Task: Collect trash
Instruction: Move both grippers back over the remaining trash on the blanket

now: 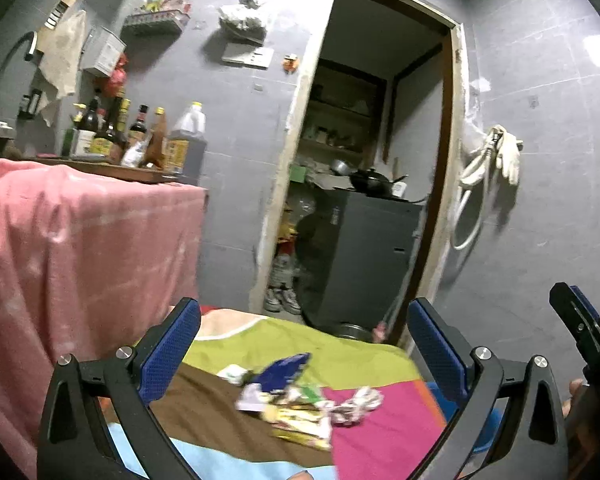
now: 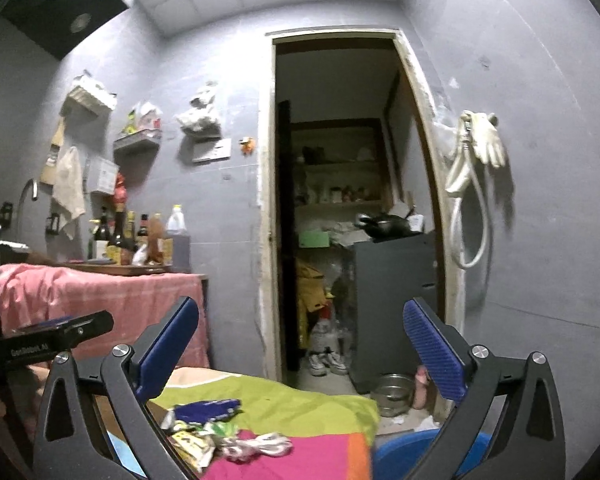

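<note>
A heap of trash lies on a low table with a multicoloured cloth: a blue wrapper, a yellow wrapper and a crumpled white paper. It also shows in the right wrist view, with the blue wrapper, the yellow wrapper and the white paper. My left gripper is open and empty, held above and short of the heap. My right gripper is open and empty, to the right of the left one and higher. A blue bin sits low at the table's right end.
A pink-draped counter with several bottles stands at the left. An open doorway ahead shows a grey cabinet, shoes and a metal bowl on the floor. Gloves and a hose hang on the right wall.
</note>
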